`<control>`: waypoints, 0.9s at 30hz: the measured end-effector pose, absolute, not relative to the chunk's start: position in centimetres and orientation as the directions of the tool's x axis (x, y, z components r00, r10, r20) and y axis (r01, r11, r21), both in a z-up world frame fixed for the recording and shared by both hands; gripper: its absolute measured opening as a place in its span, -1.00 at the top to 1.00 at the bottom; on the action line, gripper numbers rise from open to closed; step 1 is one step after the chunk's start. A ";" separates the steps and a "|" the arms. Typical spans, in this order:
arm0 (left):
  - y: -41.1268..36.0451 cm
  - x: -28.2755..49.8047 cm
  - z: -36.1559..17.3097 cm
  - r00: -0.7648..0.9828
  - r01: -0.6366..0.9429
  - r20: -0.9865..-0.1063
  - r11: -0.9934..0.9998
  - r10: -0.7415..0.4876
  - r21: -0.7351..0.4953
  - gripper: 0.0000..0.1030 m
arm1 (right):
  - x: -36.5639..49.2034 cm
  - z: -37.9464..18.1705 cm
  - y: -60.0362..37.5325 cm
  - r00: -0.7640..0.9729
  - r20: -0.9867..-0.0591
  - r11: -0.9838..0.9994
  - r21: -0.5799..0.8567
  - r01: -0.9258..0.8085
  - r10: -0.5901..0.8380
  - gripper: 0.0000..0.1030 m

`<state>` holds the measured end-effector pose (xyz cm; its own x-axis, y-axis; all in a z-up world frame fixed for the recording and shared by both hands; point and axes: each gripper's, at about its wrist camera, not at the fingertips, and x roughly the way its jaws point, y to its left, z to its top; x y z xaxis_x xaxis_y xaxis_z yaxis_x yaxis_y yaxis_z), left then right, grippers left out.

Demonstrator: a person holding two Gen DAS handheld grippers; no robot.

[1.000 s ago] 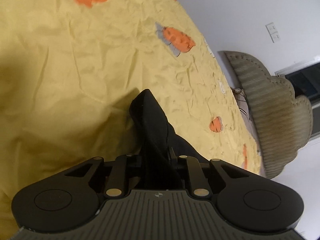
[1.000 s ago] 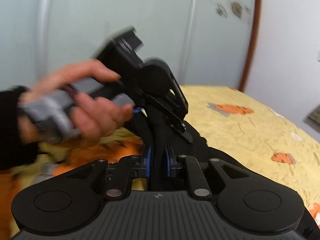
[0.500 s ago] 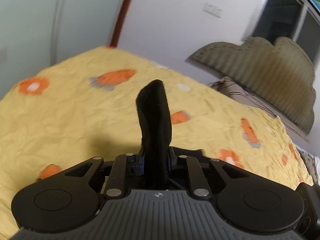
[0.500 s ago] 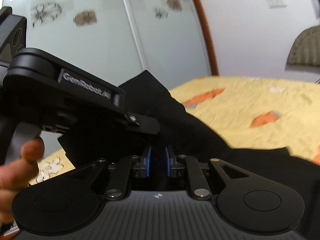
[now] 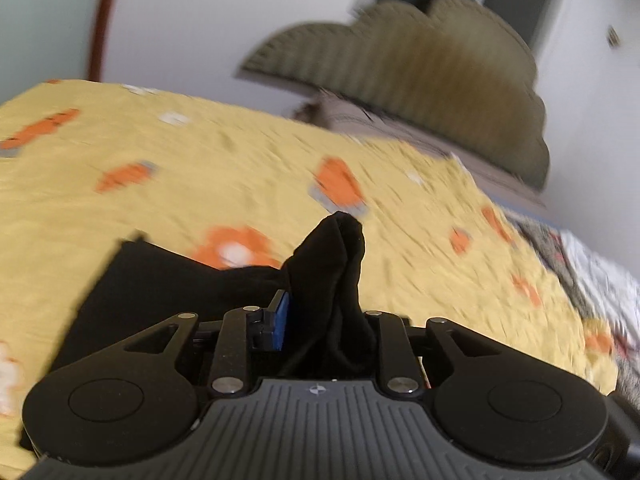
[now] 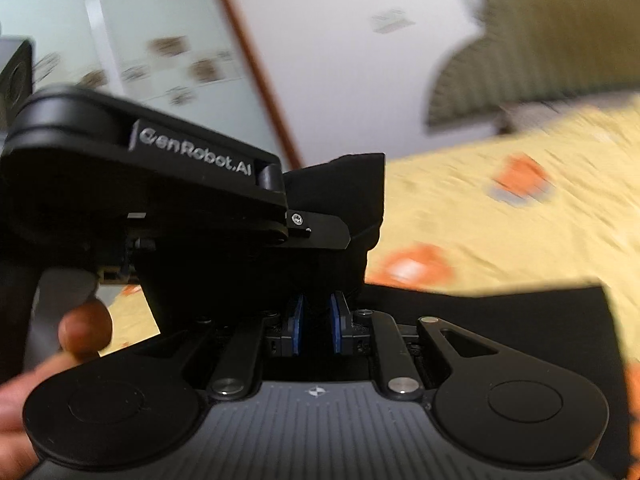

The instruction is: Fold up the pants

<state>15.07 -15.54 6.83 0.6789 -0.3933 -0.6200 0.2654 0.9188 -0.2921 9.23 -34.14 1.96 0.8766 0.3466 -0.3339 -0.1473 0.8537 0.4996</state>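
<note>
The black pants [image 5: 160, 284] lie partly on the yellow bedspread and rise in a bunched fold between my left gripper's [image 5: 324, 320] blue-padded fingers. The left jaws stand a little apart, with the cloth pressed toward the right finger. In the right wrist view my right gripper [image 6: 316, 320] is shut on a fold of the same black pants [image 6: 344, 196]. The left gripper's black body [image 6: 160, 184], held by a hand, sits close at the upper left and touches the raised cloth.
The yellow bedspread [image 5: 200, 168] with orange patterns covers the bed. An olive padded headboard [image 5: 420, 64] stands at the far end against a white wall. A patterned grey blanket [image 5: 592, 280] lies at the right edge. A glass wardrobe door [image 6: 120, 40] is behind.
Both grippers have swung with the pants toward the headboard. The left jaws have parted slightly, showing a blue pad. More black cloth now lies spread on the bedspread.
</note>
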 end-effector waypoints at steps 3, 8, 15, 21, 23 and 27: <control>-18.9 15.1 5.1 0.645 0.306 -0.641 0.909 -0.416 -0.282 0.51 | 7.9 0.5 -37.3 0.878 -0.376 0.849 0.525 -0.063 0.297 0.73; -23.3 15.4 2.7 0.596 0.354 -0.671 0.894 -0.441 -0.274 0.34 | 6.5 -0.9 -40.1 0.870 -0.439 0.848 0.528 0.047 0.226 0.73; -23.2 16.8 1.8 0.410 0.448 -0.674 0.779 -0.615 -0.439 -0.18 | 3.8 -1.9 -43.0 0.859 -0.510 0.868 0.447 0.217 0.048 0.72; -16.4 17.8 5.4 0.646 0.364 -0.664 0.917 -0.376 -0.165 -0.56 | 2.7 -0.4 -45.5 0.870 -0.490 0.860 0.420 0.288 -0.052 0.62; -14.9 18.9 5.5 0.726 0.307 -0.654 0.951 -0.212 0.033 -0.62 | 3.8 -0.1 -45.5 0.885 -0.465 0.860 0.461 0.219 0.024 0.26; -13.2 21.5 3.1 0.711 0.297 -0.695 0.941 -0.107 0.159 -0.62 | 8.7 0.1 -44.2 0.877 -0.476 0.893 0.423 0.155 0.073 -0.19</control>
<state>21.47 -13.21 3.14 0.7113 -0.1074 -0.6946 0.2975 0.9414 0.1591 8.71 -44.23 0.08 0.8766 0.0727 -0.4756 0.1554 0.8927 0.4229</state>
